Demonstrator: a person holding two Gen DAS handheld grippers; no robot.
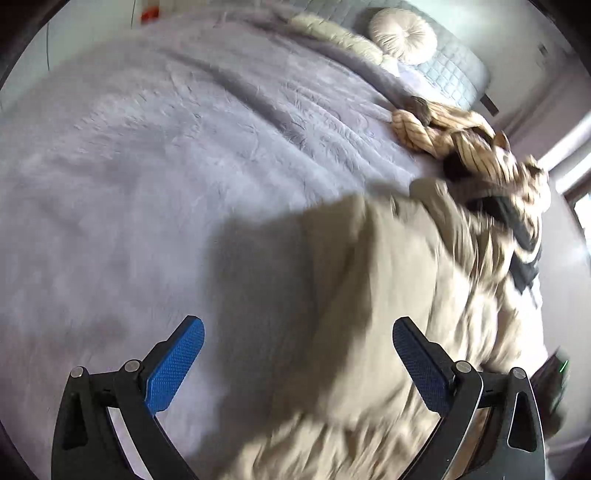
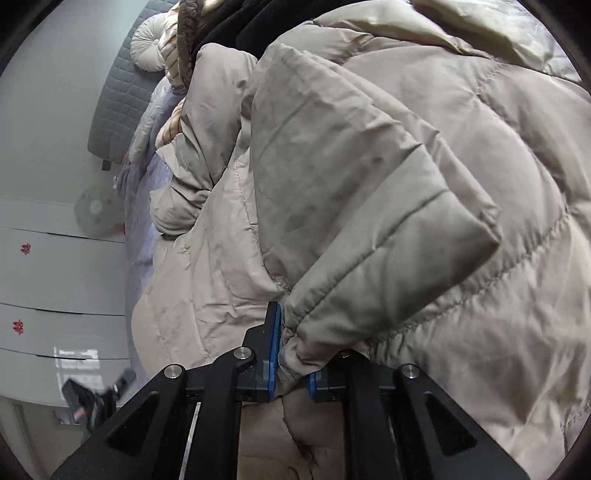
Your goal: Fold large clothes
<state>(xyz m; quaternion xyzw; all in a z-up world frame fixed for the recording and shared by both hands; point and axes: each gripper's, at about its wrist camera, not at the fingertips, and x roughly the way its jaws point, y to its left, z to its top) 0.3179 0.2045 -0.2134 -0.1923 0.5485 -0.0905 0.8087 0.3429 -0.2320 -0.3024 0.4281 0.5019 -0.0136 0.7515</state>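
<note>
A large beige puffer coat point(image 1: 388, 280) lies on the bed's purple-grey fuzzy blanket point(image 1: 166, 166), blurred, at the right of the left wrist view. Its fur-trimmed hood and dark lining point(image 1: 491, 173) lie toward the far right. My left gripper point(image 1: 298, 350) is open and empty, hovering above the coat's near edge and the blanket. In the right wrist view the coat point(image 2: 369, 166) fills the frame. My right gripper point(image 2: 293, 354) is shut on a sleeve cuff point(image 2: 317, 332) of the coat, holding the sleeve lifted over the coat's body.
A round cream cushion point(image 1: 402, 35) and a long cream pillow point(image 1: 332, 35) lie by the grey quilted headboard point(image 1: 454, 70). White cabinet doors point(image 2: 55, 273) and the headboard point(image 2: 118, 96) show at the left of the right wrist view.
</note>
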